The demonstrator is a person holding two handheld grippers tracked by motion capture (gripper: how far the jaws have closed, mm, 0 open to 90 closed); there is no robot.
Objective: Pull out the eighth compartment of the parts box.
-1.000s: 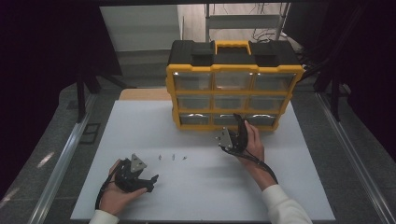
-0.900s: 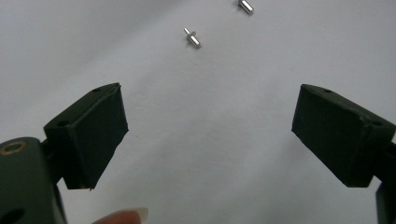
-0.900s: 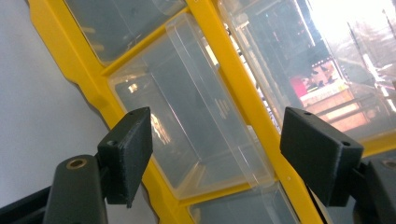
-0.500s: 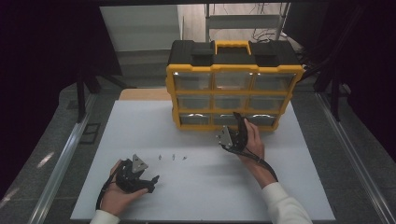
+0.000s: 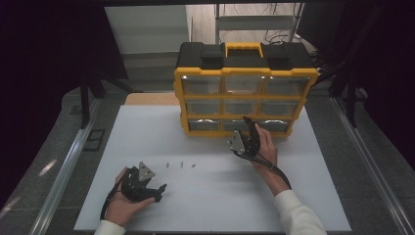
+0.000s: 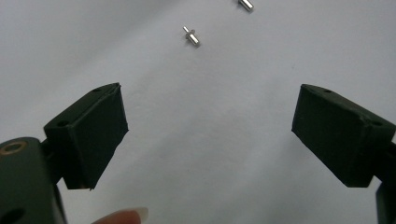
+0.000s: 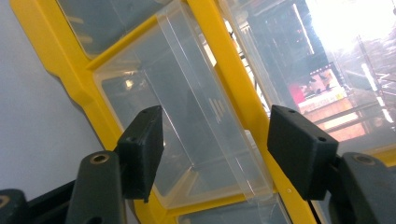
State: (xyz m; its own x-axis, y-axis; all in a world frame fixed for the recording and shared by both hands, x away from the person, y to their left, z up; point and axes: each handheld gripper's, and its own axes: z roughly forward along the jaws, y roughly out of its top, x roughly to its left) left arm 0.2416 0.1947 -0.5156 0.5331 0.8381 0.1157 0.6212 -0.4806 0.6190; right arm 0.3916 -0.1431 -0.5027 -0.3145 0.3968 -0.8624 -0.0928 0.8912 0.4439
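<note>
A yellow and black organizer with clear drawers stands at the back of the white table. My right gripper is held up to its bottom row and is open. In the right gripper view the right gripper has its jaws spread either side of a clear drawer, with nothing gripped. Three small metal screws lie in a row on the table. My left gripper rests low near the front left, open, just short of the screws. In the left gripper view one screw lies beyond the spread jaws.
The organizer's yellow frame runs around each drawer. A black carry handle section tops the box. Dark floor and metal rails flank the table. A fingertip shows at the bottom of the left gripper view.
My right gripper has edged slightly closer to the organizer's bottom drawers. The left gripper has barely moved.
</note>
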